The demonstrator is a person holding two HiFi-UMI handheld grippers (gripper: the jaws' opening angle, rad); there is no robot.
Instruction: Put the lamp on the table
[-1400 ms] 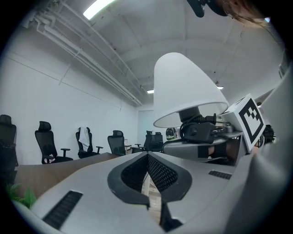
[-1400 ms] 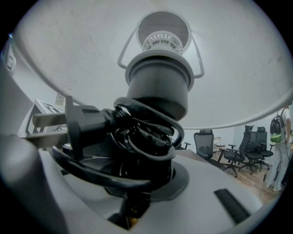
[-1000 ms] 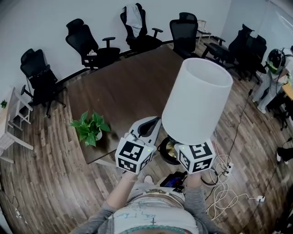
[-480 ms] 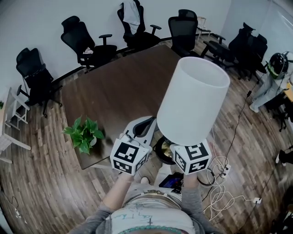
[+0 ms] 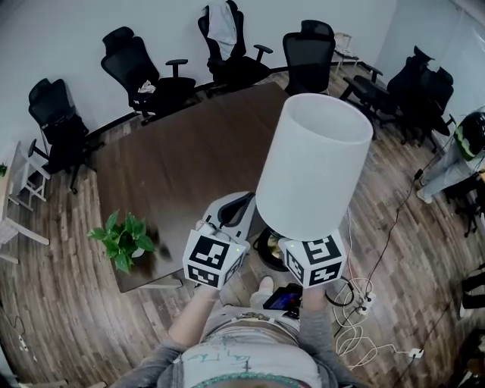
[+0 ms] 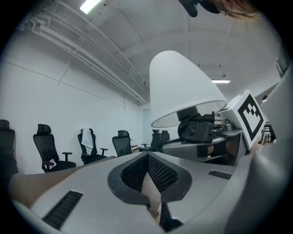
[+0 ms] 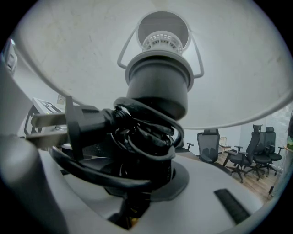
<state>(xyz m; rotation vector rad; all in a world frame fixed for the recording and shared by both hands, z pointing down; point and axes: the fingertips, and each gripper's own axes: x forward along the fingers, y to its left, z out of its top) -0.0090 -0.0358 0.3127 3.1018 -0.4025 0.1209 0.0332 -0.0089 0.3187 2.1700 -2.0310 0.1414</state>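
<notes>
lamp [image 5: 314, 170] is hanging in the air, upright with a slight tilt, not on the counter [image 5: 189, 159]; in the head view its white shade is overlapping the counter's near right corner, and its dark round base [image 5: 271, 250] is showing just under the shade, close to the counter's near edge; right gripper [image 7: 139, 189] is carrying it, fingers clamping on the stem below the socket; black cord [image 7: 146, 137] is sitting coiled round that stem, with the plug [image 7: 80, 123] sticking out to the left in the right gripper view; left gripper [image 6: 148, 170] is riding just beside the lamp on its left, fingers together with nothing between them, pointing out over the counter; both marker cubes are sitting side by side in front of the person's torso; potted plant [image 5: 121, 241] is standing on the counter's near left corner, well apart from the lamp; black office chairs [image 5: 144, 72] are standing round the counter's far side, one with a white garment [image 5: 220, 19] draped over its back; loose cables [image 5: 364, 303] are lying on the wooden floor [image 5: 61, 303] to the person's right.
</notes>
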